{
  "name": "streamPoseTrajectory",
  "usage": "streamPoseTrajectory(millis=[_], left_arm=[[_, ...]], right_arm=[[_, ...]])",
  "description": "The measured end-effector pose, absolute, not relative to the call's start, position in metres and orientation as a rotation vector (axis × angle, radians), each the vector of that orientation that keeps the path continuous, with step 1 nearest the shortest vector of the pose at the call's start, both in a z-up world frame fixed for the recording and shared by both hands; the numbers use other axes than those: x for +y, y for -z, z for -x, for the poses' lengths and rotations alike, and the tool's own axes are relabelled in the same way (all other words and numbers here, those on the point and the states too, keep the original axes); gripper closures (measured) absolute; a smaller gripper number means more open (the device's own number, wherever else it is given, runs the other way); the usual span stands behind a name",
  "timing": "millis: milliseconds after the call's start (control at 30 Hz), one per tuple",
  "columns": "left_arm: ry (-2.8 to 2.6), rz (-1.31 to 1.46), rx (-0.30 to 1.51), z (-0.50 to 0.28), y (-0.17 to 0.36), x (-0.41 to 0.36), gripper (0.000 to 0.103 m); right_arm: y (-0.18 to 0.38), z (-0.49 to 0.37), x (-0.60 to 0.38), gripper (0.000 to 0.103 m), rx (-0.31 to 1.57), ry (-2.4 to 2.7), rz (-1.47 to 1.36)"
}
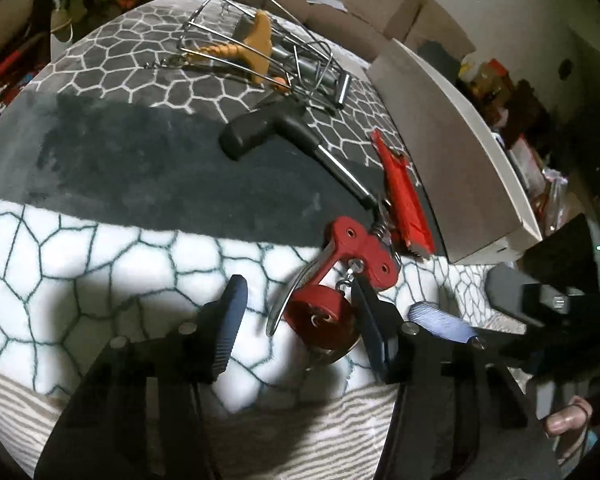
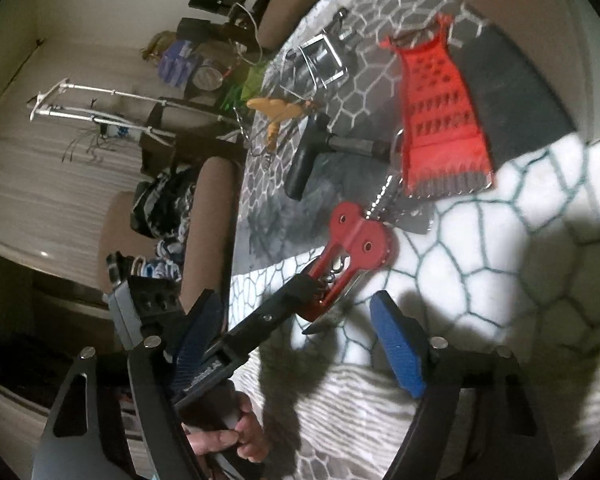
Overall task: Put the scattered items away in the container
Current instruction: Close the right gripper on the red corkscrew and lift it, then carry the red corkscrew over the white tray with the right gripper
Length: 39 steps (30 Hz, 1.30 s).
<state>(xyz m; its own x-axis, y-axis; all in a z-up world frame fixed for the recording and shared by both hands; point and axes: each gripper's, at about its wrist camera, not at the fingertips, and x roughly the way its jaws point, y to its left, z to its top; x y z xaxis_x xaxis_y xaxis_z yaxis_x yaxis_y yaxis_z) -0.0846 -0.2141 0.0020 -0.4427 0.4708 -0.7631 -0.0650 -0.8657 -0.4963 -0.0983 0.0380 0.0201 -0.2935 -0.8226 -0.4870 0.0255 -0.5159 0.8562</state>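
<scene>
- My left hand-held gripper [image 1: 296,320] is straddling the red corkscrew [image 1: 340,276] lying on the patterned blanket [image 1: 80,240]; its jaws are apart, one finger touching.
- My right hand-held gripper [image 2: 300,340] is hovering near it, jaws apart, holding nothing.
- Beyond are lying a red grater [image 2: 440,120], a black-handled tool [image 1: 268,132] and a wire basket [image 1: 260,52].

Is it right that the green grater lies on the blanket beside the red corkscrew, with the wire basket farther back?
Not quite: the grater is red, not green, as the right wrist view shows. It does lie beside the red corkscrew, with the wire basket farther back.
</scene>
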Motion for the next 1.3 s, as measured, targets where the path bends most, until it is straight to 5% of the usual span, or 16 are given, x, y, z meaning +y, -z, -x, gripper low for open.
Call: streamPoseTrajectory(millis=[167, 433, 600, 833, 1000, 1133, 1300], left_arm=[[-2.308, 1.440, -0.628, 0.083, -0.001, -0.216, 0.052], [-2.096, 1.415, -0.957, 0.090, 0.014, -0.232, 0.054], [-2.031, 1.423, -0.950, 0.090, 0.012, -0.224, 0.054], [-2.022, 1.479, -0.912, 0.095, 0.009, -0.224, 0.054], [-2.063, 1.358, -1.000, 0.084, -0.020, -0.258, 0.048], [-2.130, 1.277, -1.132, 0.079, -0.028, -0.291, 0.029], [-2.056, 1.378, -1.197, 0.088, 0.000, -0.286, 0.029]], right_arm=[[-0.004, 0.108, 0.024, 0.036, -1.023, 1.856, -1.419], [0.004, 0.116, 0.016, 0.045, -1.058, 1.866, -1.407], [0.001, 0.119, 0.015, 0.070, -1.074, 1.851, -1.373], [0.023, 0.122, 0.023, 0.074, -1.215, 1.808, -1.395], [0.024, 0.124, 0.024, 0.086, -1.189, 1.793, -1.378], [0.018, 0.121, 0.023, 0.086, -1.062, 1.858, -1.391], [0.007, 0.100, 0.017, 0.086, -0.939, 1.861, -1.364]])
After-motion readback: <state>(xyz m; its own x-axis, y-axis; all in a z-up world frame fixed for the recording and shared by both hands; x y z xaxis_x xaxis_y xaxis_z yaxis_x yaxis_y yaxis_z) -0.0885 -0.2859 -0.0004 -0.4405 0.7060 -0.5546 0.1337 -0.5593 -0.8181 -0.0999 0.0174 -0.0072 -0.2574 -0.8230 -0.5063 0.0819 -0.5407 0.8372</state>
